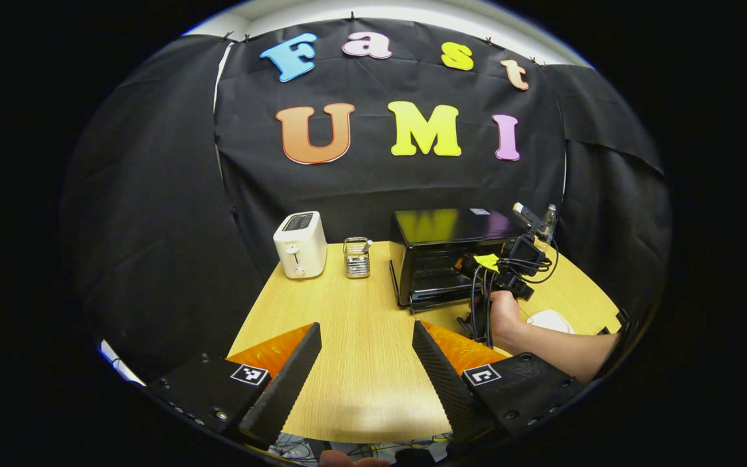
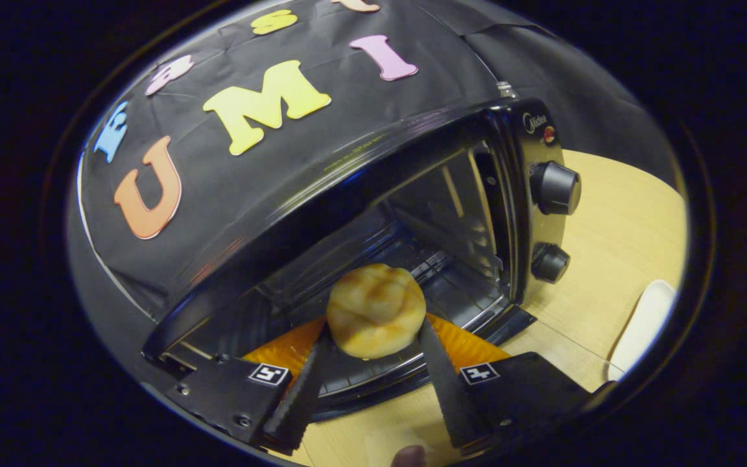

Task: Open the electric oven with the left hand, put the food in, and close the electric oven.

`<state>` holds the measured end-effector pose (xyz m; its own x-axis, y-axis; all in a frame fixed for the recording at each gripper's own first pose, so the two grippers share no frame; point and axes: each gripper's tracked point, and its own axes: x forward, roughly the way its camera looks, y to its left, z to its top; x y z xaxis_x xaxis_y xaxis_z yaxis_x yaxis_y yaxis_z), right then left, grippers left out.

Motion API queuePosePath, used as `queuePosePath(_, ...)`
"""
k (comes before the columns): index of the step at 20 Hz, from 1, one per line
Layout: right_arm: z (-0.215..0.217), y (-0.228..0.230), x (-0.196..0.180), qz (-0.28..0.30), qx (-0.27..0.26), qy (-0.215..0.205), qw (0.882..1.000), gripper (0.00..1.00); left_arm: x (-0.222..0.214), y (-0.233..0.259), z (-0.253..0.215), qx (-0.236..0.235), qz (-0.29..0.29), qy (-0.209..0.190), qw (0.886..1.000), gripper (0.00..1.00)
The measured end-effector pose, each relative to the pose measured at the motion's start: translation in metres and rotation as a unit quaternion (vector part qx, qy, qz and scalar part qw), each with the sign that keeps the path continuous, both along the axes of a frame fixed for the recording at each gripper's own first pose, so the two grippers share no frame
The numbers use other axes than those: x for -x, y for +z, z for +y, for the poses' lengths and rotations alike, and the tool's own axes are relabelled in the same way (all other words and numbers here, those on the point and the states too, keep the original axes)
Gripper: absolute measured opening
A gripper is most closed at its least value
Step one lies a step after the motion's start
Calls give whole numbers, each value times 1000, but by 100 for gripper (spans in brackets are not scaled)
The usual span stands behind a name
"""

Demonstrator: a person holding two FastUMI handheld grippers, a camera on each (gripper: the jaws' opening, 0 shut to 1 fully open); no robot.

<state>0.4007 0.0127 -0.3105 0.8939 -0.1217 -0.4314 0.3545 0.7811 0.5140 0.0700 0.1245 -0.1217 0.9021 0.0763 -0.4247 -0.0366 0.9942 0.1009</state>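
Reaching into open oven (image 2: 412,214), right hand-held gripper (image 2: 373,363) (tilted) clamping bun (image 2: 375,310)

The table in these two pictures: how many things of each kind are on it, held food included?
Ovens: 1, the black electric oven, door open.
Toasters: 1, the white toaster.
Clear holders: 1, the holder beside the toaster.
White plates: 1, the plate right of the oven.
Food: 1, the bun in the right gripper.
Total: 5.

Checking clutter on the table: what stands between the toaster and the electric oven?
In the left gripper view, a small clear holder stands on the table between the white toaster and the electric oven.
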Motion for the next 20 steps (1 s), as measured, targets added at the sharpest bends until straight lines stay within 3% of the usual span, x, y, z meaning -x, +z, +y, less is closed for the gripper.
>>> queuePosePath(8, 3, 26, 43, -3, 25, 30, 999, 86, -4, 7, -27, 25, -17, -2, 1000, 94)
queuePosePath(18, 4, 38, 141, -1, 56, 135, 989, 86, 5, -14, -72, 61, -6, 20, 998, 94)
queuePosePath(20, 0, 38, 163, 2, 77, 158, 984, 93, 10, -26, -85, 68, 9, 20, 997, 94)
